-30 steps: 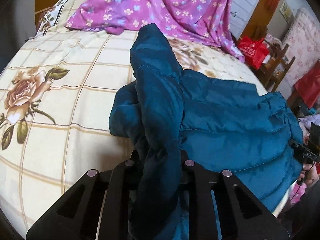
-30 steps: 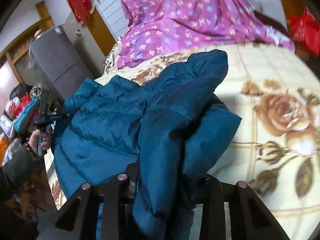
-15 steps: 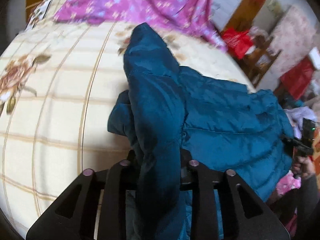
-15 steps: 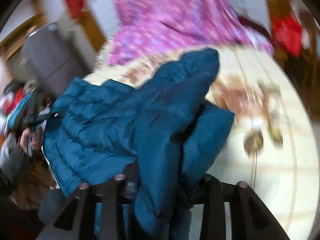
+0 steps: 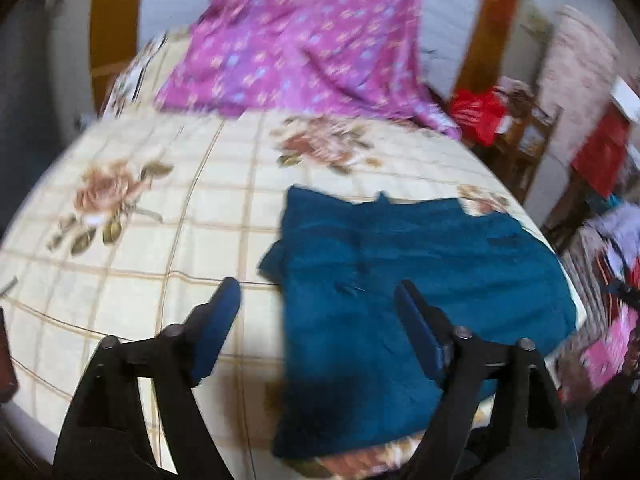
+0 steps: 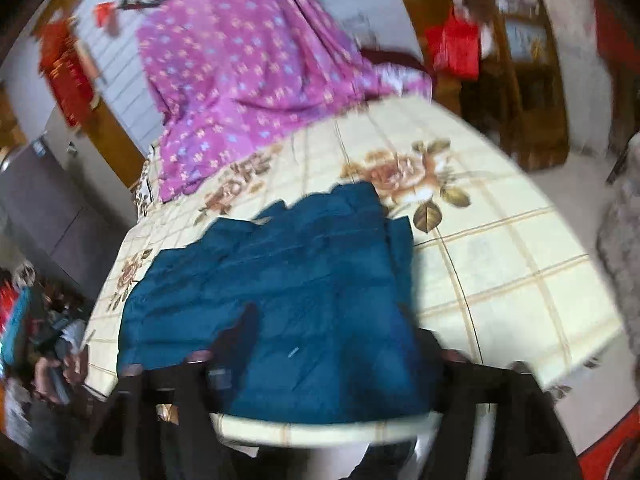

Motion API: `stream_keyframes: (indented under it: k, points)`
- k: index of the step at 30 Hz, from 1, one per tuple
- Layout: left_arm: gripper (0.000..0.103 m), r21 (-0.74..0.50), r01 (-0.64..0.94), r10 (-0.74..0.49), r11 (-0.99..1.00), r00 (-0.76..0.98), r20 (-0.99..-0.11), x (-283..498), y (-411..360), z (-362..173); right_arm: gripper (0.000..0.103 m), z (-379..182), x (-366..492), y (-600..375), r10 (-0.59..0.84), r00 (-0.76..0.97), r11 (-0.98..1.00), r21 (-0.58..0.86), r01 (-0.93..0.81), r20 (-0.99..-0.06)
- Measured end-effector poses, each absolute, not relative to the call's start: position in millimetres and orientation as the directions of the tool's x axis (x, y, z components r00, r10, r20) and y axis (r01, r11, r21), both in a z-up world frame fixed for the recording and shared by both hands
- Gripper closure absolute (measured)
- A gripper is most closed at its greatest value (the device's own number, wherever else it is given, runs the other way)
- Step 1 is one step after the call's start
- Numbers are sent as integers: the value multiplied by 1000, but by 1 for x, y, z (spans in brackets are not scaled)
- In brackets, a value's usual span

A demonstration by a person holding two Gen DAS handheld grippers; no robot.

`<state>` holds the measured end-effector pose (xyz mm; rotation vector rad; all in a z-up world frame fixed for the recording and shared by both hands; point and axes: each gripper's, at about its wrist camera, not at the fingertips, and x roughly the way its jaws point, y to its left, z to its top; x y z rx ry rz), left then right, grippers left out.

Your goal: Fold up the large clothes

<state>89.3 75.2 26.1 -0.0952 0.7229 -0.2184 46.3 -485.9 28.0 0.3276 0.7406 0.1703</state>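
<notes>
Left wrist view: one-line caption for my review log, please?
Open left gripper above a folded teal jacket lying on a floral bedsheet.

Home bedroom, lived-in. Bed with cream checked rose-print sheet fills the centre; purple floral quilt heaped at 12 o'clock against a white wall. Wooden door frame at 1 o'clock, red bags on wooden furniture at 2, cluttered clothes at 3.
</notes>
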Motion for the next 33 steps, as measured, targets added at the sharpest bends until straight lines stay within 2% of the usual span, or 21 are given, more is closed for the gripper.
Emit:
stream_keyframes:
  k: [1, 3, 4, 8, 12, 17, 22, 27, 33]
  points:
    - [23, -149, 184, -237, 971, 727, -645, 79, 70, 29, 10, 34, 24, -477, 239, 760, 944, 328, -35, -605]
    - [23, -121, 248, -266, 961, 716, -645, 46, 45, 35, 5, 41, -20, -456, 201, 815, 956, 291, -41, -544]
    - [22, -107, 269, -272, 957, 709, -651, 31, 34, 37, 4, 42, -37, -444, 191, 817, 961, 272, -44, -544]
    - [22, -8, 308, -241, 951, 728, -642, -32, -6, 35, 4, 38, -93, -394, 33, 770, 996, 84, 26, -637]
    - [22, 33, 339, -246, 940, 741, -625, -83, -30, 25, 4, 34, -141, -360, 23, 782, 1000, 2, -28, -623]
    - [22, 72, 320, -203, 945, 744, -637, -96, -42, 19, 4, 20, -173, -330, -19, 788, 991, -116, -66, -615]
    - [22, 76, 262, -155, 962, 755, -637, -94, -42, 25, 4, 17, -181, -336, -1, 785, 995, -81, -62, -619]
    - [22, 5, 262, -195, 965, 730, -655, -96, -43, 30, 4, 18, -180, -344, -8, 785, 998, -60, -37, -619]
    - [22, 23, 231, -155, 973, 719, -677, -98, -50, 27, 4, 21, -180, -340, 4, 787, 998, -49, -44, -616]
